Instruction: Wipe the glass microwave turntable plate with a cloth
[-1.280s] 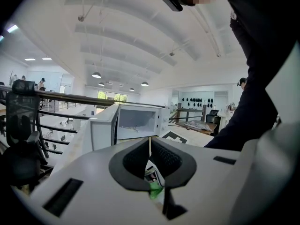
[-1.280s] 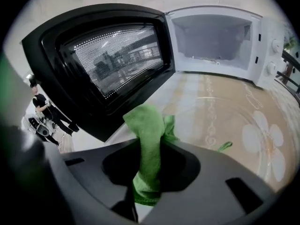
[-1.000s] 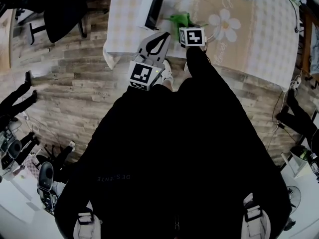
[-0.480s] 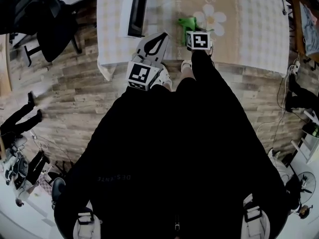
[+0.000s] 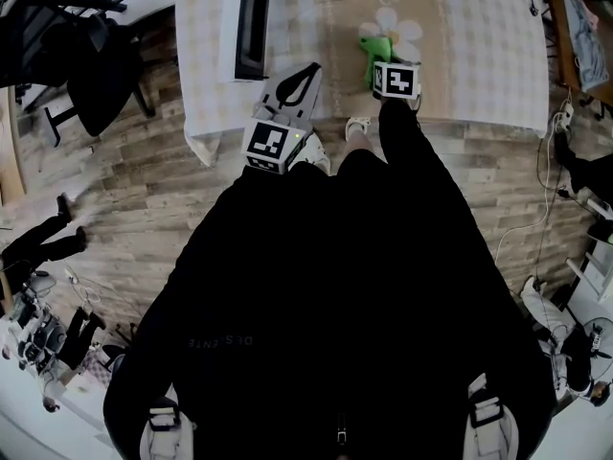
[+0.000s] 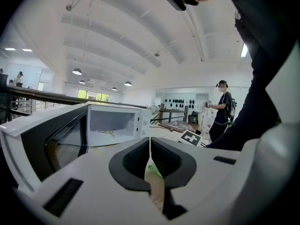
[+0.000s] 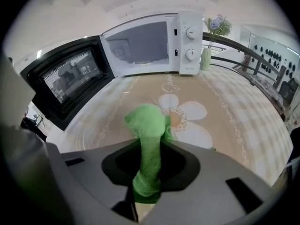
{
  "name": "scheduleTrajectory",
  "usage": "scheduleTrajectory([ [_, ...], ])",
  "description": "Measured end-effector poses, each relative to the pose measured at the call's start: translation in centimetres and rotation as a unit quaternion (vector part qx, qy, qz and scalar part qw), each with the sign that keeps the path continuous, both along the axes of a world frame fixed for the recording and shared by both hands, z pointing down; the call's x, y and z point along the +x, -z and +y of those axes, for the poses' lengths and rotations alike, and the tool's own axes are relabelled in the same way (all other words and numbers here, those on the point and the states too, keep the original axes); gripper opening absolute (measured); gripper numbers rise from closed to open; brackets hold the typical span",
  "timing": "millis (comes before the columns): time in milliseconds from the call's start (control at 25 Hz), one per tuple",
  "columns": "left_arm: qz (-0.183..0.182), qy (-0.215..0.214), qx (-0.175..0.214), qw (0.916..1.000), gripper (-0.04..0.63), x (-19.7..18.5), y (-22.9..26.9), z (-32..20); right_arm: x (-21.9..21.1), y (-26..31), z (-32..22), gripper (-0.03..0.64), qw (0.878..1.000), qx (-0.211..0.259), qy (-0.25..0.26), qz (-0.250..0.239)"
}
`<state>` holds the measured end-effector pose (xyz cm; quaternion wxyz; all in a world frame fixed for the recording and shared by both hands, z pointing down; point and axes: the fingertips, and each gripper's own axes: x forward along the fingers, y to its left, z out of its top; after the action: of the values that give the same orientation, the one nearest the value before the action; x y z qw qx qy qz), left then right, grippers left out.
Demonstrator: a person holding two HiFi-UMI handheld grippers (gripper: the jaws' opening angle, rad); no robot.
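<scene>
Only the left gripper view shows the room: a high white hall with round ceiling lamps (image 6: 77, 71) and a person in dark clothes (image 6: 224, 111) standing far off. Only the head view shows the grey-brown wood-plank floor (image 5: 144, 180), and on it a table (image 5: 479, 56) under a beige checked cloth printed with a white daisy. At the back of the table stands a white microwave oven (image 7: 150, 43), its black-framed door (image 7: 65, 86) swung wide and its cavity bare. The clear glass turntable plate (image 7: 82, 135) lies on the tablecloth in front of the oven; only the right gripper view catches it, as a faint curved rim around the daisy. The left gripper (image 6: 150, 146) hangs at the table's near edge with its claw pressed together on nothing. The right gripper (image 7: 149, 149) is over the plate, its claw pinching a bright green cloth (image 7: 147, 118), which bunches into a soft roll beyond the jaws, above the daisy. Whether the cloth touches the glass cannot be told.
</scene>
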<state>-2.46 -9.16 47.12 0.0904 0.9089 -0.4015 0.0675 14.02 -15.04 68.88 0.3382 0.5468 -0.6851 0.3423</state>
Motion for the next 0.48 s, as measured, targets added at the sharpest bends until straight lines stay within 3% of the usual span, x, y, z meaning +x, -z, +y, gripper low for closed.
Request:
scheduleTrajectory([
  [480, -0.004, 0.009, 0.005, 0.9999, 0.026, -1.7, 0.0, 0.7, 3.9, 1.0, -0.1, 0.100, 0.999, 0.004, -0.032, 0.030],
])
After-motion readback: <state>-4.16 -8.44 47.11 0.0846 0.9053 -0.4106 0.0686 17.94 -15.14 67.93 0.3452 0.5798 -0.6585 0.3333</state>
